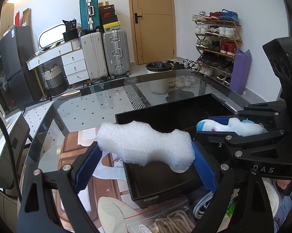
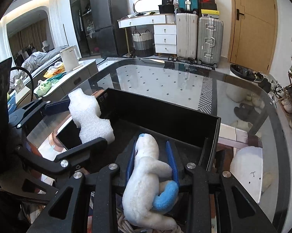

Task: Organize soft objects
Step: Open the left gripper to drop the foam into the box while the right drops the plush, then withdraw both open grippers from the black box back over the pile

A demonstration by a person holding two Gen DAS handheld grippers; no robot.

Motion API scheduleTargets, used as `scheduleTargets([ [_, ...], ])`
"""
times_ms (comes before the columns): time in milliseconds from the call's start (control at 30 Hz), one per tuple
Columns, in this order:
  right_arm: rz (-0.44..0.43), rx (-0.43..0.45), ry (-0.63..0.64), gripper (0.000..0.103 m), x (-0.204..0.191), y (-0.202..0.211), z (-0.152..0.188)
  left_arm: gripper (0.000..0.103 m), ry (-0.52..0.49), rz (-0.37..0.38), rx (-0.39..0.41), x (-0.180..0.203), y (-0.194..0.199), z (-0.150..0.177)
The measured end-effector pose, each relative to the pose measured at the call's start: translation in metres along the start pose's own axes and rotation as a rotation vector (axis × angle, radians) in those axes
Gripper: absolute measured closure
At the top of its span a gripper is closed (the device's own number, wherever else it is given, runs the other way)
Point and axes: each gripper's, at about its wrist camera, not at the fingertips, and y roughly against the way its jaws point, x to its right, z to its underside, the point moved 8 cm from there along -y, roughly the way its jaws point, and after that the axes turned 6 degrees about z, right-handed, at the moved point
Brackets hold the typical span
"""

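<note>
- The left gripper [image 1: 146,161] clamps a white foam piece [image 1: 146,145] between its blue pads [image 1: 87,167], one pad at each end of the piece.
- The foam hangs above the near-left corner of a black box [image 1: 177,114], clear of the box floor; in the right wrist view the foam [image 2: 89,116] sits over the box's left wall.
- The right gripper [image 2: 152,159] is closed on a white plush toy [image 2: 146,167], its blue pads [image 2: 171,157] pressing the toy's upper body from both sides.
- The plush has blue patches: one on its head end and a curved blue limb near the gripper base. Its lower body trails back under the gripper.
- The plush is held inside the open box [image 2: 165,114], above the floor, toward the near side.
- From the left wrist, the right gripper [image 1: 223,126] enters from the right with the plush [image 1: 233,126] between its fingers.
- The box stands on a glass table [image 2: 165,77].
- Bagged rope [image 1: 173,223] lies beneath the glass near the left gripper.
</note>
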Motion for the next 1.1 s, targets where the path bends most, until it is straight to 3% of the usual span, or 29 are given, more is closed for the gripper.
scheduleTargets([
  [200, -0.016, -0.003, 0.001, 0.071, -0.003, 0.002, 0.0, 0.011, -0.011, -0.002, -0.01, -0.002, 0.003, -0.001],
  [333, -0.043, 0.056, -0.019, 0.057, -0.001, 0.013, -0.008, 0.011, -0.022, 0.014, -0.009, 0.002, 0.007, -0.003],
  [433, -0.045, 0.113, -0.015, 0.054, 0.0, 0.029, -0.017, 0.007, -0.022, 0.047, 0.007, 0.006, 0.014, -0.005],
  [533, -0.021, 0.138, -0.021, 0.036, 0.006, 0.043, -0.02, 0.003, 0.0, 0.079, 0.029, 0.009, 0.024, -0.008],
  [600, -0.024, 0.148, -0.037, 0.008, 0.01, 0.052, -0.019, 0.0, 0.022, 0.098, 0.035, 0.009, 0.031, -0.011],
  [667, -0.031, 0.154, -0.062, 0.001, 0.014, 0.064, -0.014, 0.0, 0.024, 0.102, 0.049, 0.01, 0.038, -0.013],
  [1100, -0.01, 0.165, -0.124, 0.001, 0.026, 0.125, 0.039, 0.0, 0.041, 0.079, 0.09, 0.004, 0.089, 0.01],
])
